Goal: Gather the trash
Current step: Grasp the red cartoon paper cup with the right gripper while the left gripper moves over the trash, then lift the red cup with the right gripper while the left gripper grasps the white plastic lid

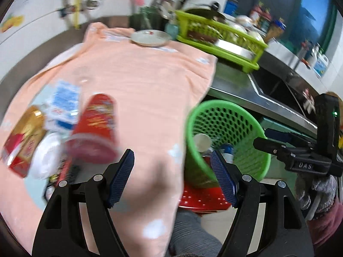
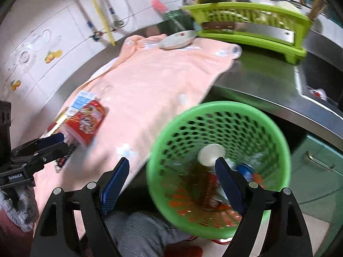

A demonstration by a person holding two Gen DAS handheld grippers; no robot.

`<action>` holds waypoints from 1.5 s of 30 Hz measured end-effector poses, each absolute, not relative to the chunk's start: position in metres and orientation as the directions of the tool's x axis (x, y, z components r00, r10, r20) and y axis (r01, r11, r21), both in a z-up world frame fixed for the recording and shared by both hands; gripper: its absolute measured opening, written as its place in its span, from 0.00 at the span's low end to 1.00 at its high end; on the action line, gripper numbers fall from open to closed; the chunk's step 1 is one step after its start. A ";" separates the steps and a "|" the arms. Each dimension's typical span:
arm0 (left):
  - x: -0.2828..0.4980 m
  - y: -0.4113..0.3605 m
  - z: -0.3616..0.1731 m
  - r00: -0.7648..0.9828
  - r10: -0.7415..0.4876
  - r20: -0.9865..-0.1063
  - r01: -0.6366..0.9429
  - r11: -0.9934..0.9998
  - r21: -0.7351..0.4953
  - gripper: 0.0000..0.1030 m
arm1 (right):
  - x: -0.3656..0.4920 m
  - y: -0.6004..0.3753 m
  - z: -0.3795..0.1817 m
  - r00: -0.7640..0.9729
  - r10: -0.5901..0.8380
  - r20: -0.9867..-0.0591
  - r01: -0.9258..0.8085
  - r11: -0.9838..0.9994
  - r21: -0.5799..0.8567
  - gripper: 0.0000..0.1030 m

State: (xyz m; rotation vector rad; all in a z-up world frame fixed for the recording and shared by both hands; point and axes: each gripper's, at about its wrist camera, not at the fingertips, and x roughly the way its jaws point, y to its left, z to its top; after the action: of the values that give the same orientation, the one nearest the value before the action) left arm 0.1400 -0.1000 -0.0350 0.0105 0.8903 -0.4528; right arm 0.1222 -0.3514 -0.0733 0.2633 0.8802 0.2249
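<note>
A green mesh trash basket [image 2: 220,147] stands beside the counter's front edge on a red stool [image 1: 203,199] and holds a white cup [image 2: 211,155] and other wrappers. It also shows in the left wrist view [image 1: 227,137]. On the peach towel [image 1: 137,81] lie a red snack can [image 1: 96,126], a blue-white carton [image 1: 64,102], a gold-red pack [image 1: 23,137] and a white lid [image 1: 47,154]. My left gripper [image 1: 172,175] is open and empty over the towel's front edge, right of the can. My right gripper [image 2: 171,182] is open and empty above the basket's left rim.
A metal plate [image 1: 150,37] sits at the towel's far end. A lime dish rack [image 1: 220,40] with dishes stands at the back right. A steel sink [image 1: 276,85] lies to the right, with cabinet doors [image 2: 317,171] below it.
</note>
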 end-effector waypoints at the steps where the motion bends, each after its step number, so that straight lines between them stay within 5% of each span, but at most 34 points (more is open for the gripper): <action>1: 0.139 -0.092 -0.034 0.551 -0.366 -0.750 0.372 0.912 -0.173 0.71 | 0.125 -0.345 -0.072 0.615 0.309 -0.726 -0.096 0.943 0.320 0.77; 21: 0.109 0.072 -0.050 0.630 -0.200 -0.750 0.091 0.979 -0.184 0.71 | 0.221 -0.194 -0.066 0.427 0.564 -0.707 -0.210 0.822 0.528 0.75; 45: 0.124 0.093 -0.069 0.601 -0.220 -0.768 0.058 0.971 -0.232 0.71 | 0.293 -0.157 -0.115 0.288 0.665 -0.689 -0.037 0.727 0.686 0.71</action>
State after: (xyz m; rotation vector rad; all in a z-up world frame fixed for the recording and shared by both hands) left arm 0.1240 0.0928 -0.0693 -0.1911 0.9133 -0.1621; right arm 0.2930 -0.1568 -0.1151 0.6251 1.1999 0.5118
